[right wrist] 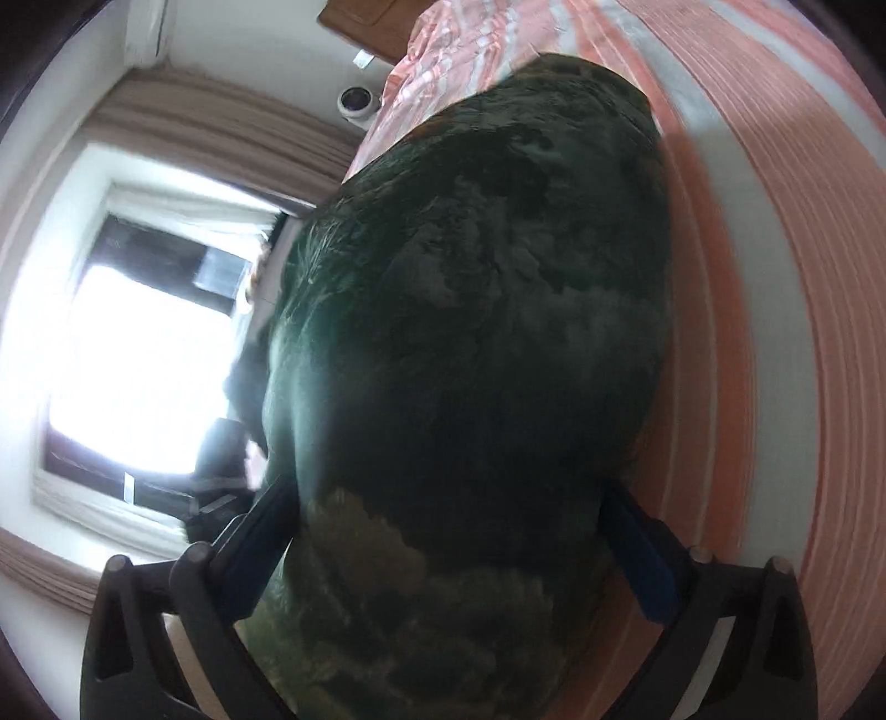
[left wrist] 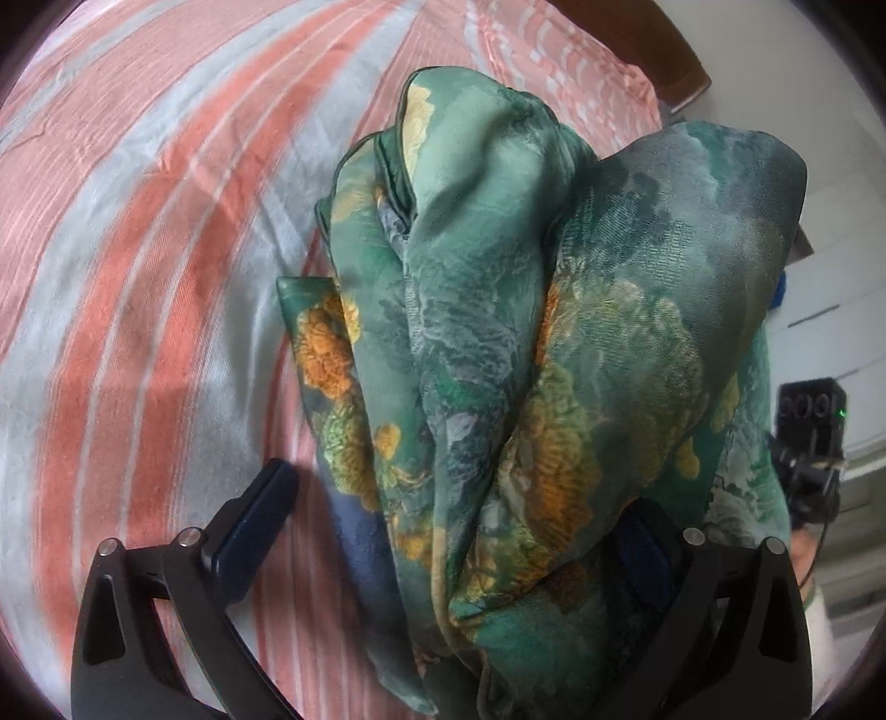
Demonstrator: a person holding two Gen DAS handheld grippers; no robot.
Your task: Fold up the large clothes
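surface: bed (left wrist: 138,266), pink-and-white striped sheet | on it: bunched green floral cloth (left wrist: 498,360), lower folds on the sheet | far end: matching striped pillow (left wrist: 554,61)

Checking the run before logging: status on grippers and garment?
Left gripper and right gripper both wide open, green floral garment bunched between each pair, not clamped. Striped bedsheet beneath. Nothing obstructing.

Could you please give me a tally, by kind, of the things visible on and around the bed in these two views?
Green floral garment: 1
Striped bedsheet: 1
Grippers: 2, left gripper and right gripper
Window: 1
Wooden headboard: 1
Total: 6
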